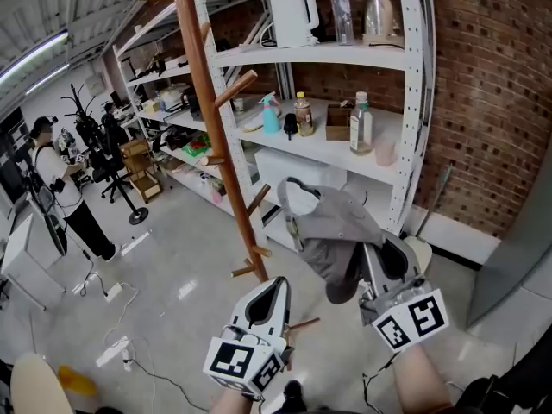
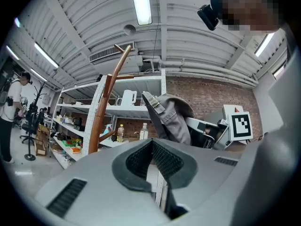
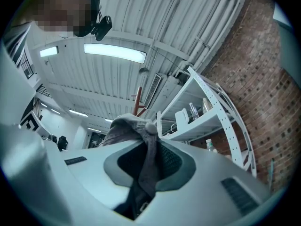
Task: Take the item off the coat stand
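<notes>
Far left: a person (image 1: 60,192) stands by black office chairs, with white cables (image 1: 114,350) trailing over the glossy grey floor (image 1: 172,317). Next is the coat stand (image 1: 216,128), a round brown wooden pole with short angled pegs. The left gripper (image 1: 274,287), smooth grey plastic with ribbed black pads, sits low beside the stand's base, jaws together with nothing in them. Just right of the pole is the cap (image 1: 336,227), soft grey fabric with a pale lining, crumpled, dark brim hanging down. It's near a lower peg; can't tell if it touches. The right gripper (image 1: 379,250) has the cap: jaws nearly closed, pinching a fold of cloth, the rest draped over the tips. Behind the cap is a white perforated metal shelf unit (image 1: 405,102) with a white kettle (image 1: 293,15) and plastic bottles (image 1: 361,123). Red brick wall (image 1: 492,102) far right.
</notes>
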`<state>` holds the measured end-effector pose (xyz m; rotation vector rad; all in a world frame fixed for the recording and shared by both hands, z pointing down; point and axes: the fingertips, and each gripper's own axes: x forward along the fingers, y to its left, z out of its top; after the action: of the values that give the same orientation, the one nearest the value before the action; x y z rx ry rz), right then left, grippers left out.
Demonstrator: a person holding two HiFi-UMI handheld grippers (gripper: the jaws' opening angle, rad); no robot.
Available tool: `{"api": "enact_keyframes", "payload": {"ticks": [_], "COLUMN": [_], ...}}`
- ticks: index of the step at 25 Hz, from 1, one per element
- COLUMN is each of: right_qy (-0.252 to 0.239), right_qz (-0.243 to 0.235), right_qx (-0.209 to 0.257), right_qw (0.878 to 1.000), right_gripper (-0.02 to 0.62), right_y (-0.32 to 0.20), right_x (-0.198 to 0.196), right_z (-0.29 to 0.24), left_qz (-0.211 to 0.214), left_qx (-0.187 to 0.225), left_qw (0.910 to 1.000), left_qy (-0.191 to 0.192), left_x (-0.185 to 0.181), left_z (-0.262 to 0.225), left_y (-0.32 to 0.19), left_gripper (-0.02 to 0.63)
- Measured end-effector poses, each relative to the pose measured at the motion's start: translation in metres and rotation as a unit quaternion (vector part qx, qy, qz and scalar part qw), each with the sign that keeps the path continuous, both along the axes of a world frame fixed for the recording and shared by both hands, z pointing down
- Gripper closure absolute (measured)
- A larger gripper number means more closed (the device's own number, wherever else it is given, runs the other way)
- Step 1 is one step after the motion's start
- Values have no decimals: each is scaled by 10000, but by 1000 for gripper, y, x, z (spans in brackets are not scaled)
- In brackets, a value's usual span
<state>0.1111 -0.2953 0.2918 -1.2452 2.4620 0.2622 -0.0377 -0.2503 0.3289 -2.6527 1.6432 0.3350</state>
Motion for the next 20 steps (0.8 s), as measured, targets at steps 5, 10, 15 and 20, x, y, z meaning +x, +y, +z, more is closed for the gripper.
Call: {"api": "enact_keyframes", "payload": {"ticks": [5, 10, 15, 20], "right_qy": [22, 2, 38, 81], "right_qz": [-209, -320, -266, -175], "right_qx": [-161, -304, -324, -387], "right_qw": [9996, 9990, 9991, 9991], "right_gripper": [543, 543, 543, 543], "right_y": [26, 45, 63, 80], "right_x": [7, 9, 11, 5], "right_z": [16, 30, 40, 47], "left_qz": [-222, -282, -187, -117], "left_qx": [-122, -285, -259, -279], "left_qw": [9997, 9992, 9995, 9995], "left_qy": [2, -18, -34, 46], "left_x": [7, 14, 16, 8], "left_z": [8, 22, 27, 31], "left_y": [34, 60, 73, 88], "left_gripper": [600, 600, 600, 600]}}
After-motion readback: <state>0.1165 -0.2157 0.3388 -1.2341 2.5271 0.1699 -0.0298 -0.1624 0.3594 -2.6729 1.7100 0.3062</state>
